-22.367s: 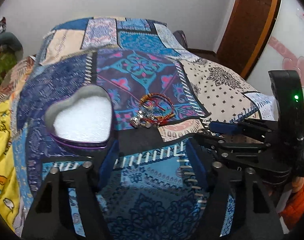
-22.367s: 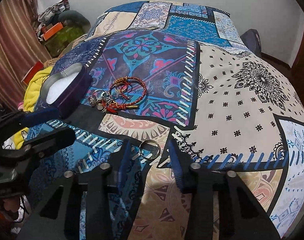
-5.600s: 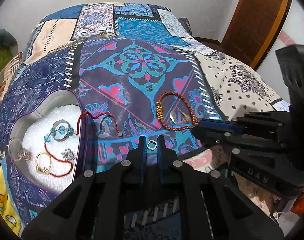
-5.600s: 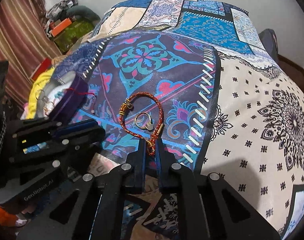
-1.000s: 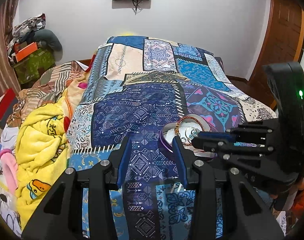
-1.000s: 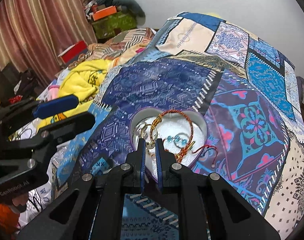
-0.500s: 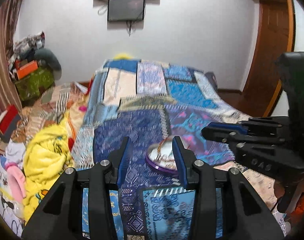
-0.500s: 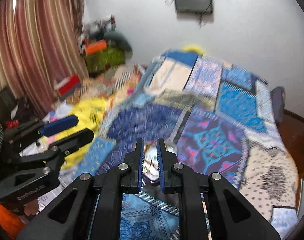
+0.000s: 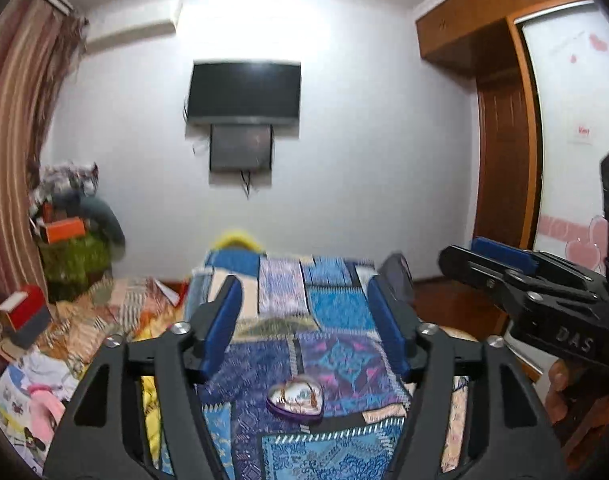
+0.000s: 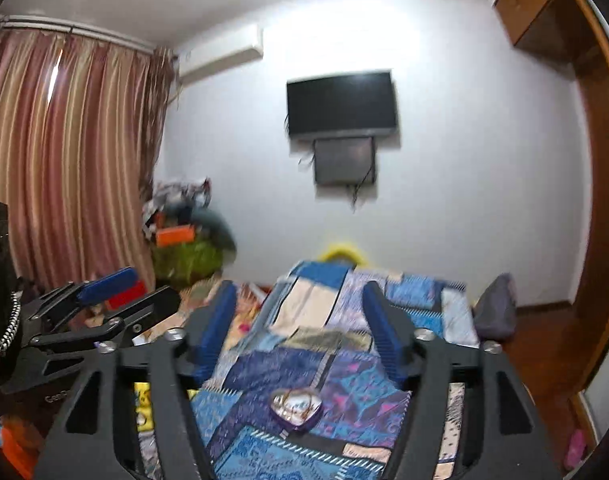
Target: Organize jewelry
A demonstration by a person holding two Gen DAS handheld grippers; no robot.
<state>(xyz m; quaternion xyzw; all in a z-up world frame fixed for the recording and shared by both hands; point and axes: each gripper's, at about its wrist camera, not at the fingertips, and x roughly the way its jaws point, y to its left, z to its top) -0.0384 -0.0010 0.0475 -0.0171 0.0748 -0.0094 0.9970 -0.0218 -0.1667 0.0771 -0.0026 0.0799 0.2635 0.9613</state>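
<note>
The heart-shaped box point(image 9: 295, 397) sits low in the centre of both views, on the patchwork quilt point(image 9: 336, 312) of the bed, with jewelry point(image 10: 293, 401) lying in it, though the blur hides which pieces. I judge the main risk is the soft bedding: a bump or a press on the quilt could tip the open box and spill what is in it. A cord may also hang over the rim and snag; I cannot tell. My left tool point(image 9: 307, 322) has its fingers wide apart, holding nothing, with the box below and between them, well apart. My right tool point(image 10: 298, 326) is likewise spread and empty, the box low between its fingers.
</note>
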